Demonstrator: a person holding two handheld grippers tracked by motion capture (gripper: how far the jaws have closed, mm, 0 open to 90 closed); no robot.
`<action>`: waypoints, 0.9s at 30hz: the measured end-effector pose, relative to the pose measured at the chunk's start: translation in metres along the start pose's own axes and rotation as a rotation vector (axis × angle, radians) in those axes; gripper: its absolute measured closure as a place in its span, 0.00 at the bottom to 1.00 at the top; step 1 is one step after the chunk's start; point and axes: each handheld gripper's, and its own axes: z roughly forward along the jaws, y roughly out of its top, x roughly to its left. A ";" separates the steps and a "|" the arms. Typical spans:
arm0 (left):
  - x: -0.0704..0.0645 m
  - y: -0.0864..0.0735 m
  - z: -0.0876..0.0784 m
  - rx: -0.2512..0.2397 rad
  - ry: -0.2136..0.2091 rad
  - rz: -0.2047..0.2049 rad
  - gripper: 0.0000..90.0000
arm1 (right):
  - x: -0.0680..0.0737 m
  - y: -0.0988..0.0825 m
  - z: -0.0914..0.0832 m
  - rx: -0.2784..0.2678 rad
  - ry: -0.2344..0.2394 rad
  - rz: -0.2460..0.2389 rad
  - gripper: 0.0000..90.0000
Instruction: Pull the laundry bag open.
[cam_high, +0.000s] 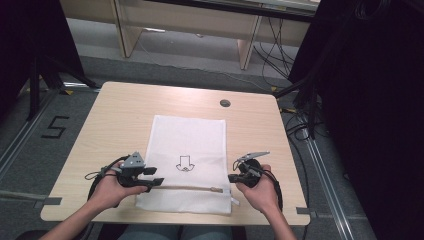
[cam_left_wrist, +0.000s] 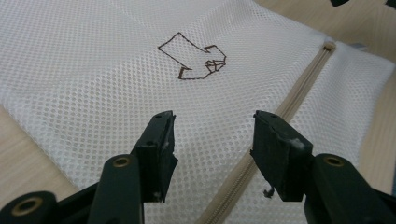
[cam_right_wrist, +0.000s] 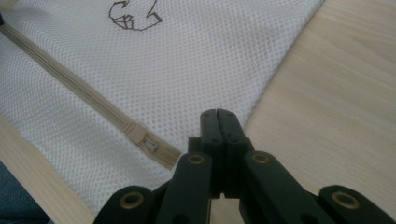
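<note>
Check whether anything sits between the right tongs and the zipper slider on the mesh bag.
Nothing visible does. The right tongs, shut, sit at the mesh bag's edge; only bare mesh lies between them and the zipper slider. The left tongs hang open over the zipper's other end.

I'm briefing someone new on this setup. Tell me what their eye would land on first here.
First, the white mesh bag lying flat mid-table, with a dark arrow drawing at its centre and a beige zipper running across near the person's edge. Next, the two hand-held grippers at the zipper's ends: the left gripper with jaws open over the bag, the right gripper with jaws closed by the bag's edge.
</note>
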 end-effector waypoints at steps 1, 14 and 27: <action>0.000 0.001 0.002 -0.011 0.013 0.007 0.54 | 0.000 -0.001 0.000 0.006 0.006 0.007 1.00; -0.009 0.008 0.013 -0.038 -0.032 0.051 0.54 | 0.008 -0.010 0.003 0.119 0.006 0.114 1.00; -0.036 0.018 0.035 0.006 -0.129 0.113 0.61 | 0.012 -0.004 0.033 0.253 -0.008 0.089 1.00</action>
